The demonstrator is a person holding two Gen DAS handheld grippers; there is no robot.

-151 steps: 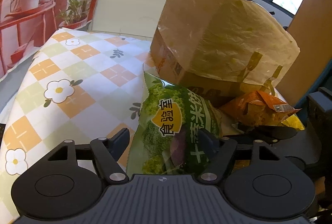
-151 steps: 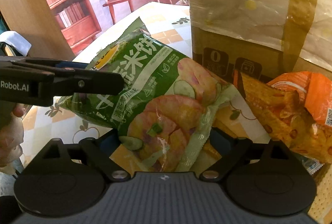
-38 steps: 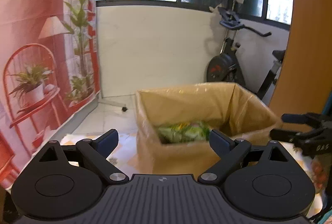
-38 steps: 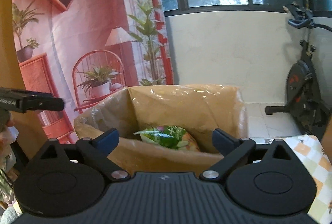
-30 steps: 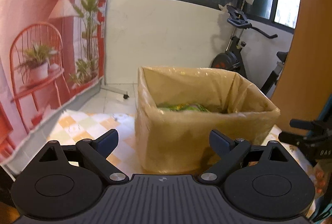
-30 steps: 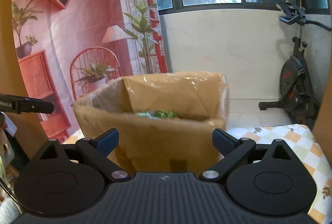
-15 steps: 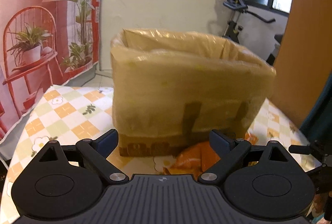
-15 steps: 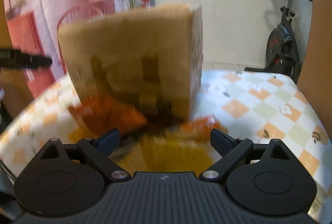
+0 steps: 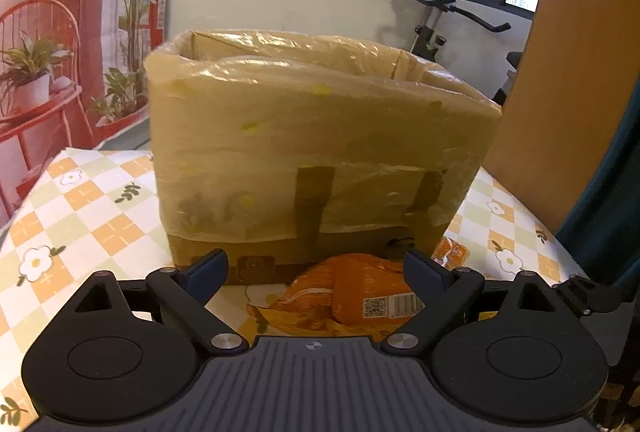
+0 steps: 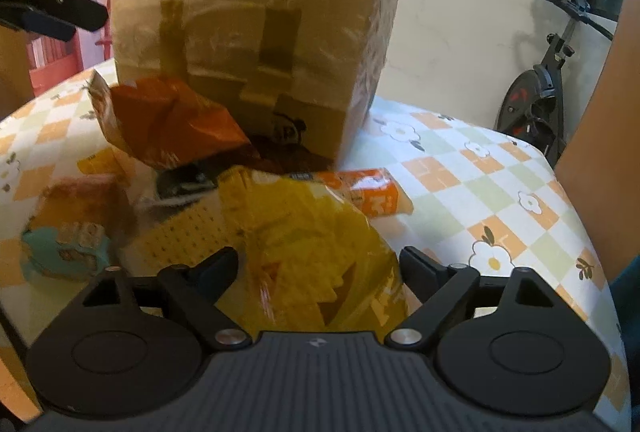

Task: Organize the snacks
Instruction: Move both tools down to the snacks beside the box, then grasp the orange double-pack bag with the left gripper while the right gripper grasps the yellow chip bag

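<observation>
A cardboard box lined with a yellowish plastic bag (image 9: 316, 151) stands on the checkered tablecloth; it also shows in the right wrist view (image 10: 256, 31). An orange snack bag (image 9: 352, 296) lies at the box's foot, between the open fingers of my left gripper (image 9: 316, 268). In the right wrist view a yellow snack bag (image 10: 316, 252) lies between the open fingers of my right gripper (image 10: 320, 268). The orange bag (image 10: 168, 123) leans against the box. A small orange packet (image 10: 368, 191) lies beside it.
A teal and orange packet (image 10: 68, 232) lies at the left. The other gripper (image 10: 44, 11) shows at the upper left of the right wrist view. An exercise bike (image 10: 548, 71) stands behind the table. A wooden panel (image 9: 572, 71) stands at the right.
Both grippers have come down from above the box opening to table level in front of the box. The green bag, held 5 s ago, was last seen inside the box.
</observation>
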